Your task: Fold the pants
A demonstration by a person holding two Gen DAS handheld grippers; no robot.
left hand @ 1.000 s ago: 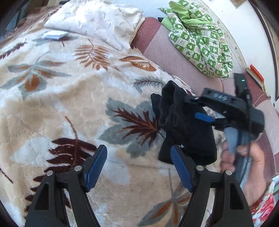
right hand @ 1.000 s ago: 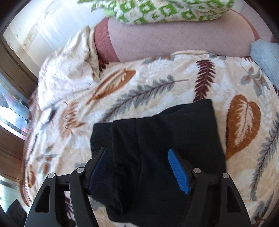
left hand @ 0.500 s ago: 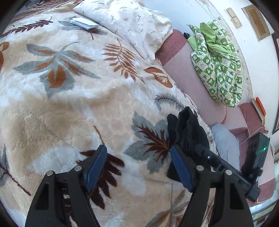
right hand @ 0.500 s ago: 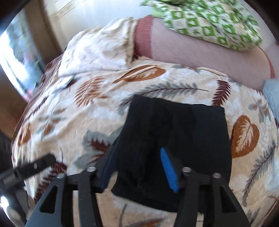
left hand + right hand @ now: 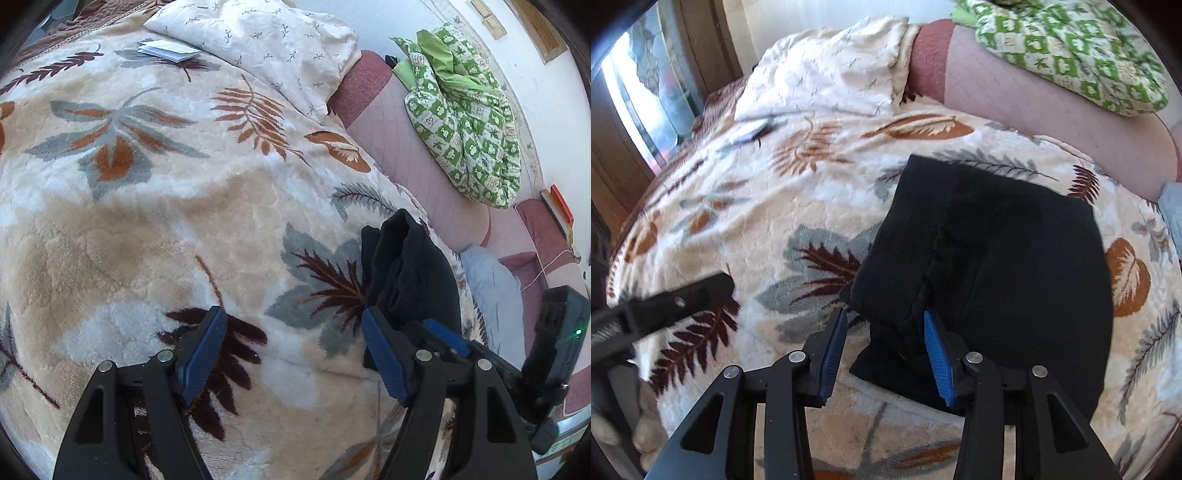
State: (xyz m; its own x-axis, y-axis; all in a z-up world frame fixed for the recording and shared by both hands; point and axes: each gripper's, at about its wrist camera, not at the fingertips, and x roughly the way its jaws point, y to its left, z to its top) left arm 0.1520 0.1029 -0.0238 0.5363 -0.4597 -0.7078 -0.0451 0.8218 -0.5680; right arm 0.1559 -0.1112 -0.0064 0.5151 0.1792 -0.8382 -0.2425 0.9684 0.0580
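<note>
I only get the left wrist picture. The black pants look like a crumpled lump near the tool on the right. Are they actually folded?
Observer: Yes. In the right wrist view the pants lie as a flat, roughly rectangular stack on the leaf blanket.
Operator: What is the right tool doing to them?
Observer: The right tool is open and straddles the stack's near left corner, where the layered edges show.
Operator: Anything else I'm missing?
Observer: A bright window stands beyond the left side of the bed.
</note>
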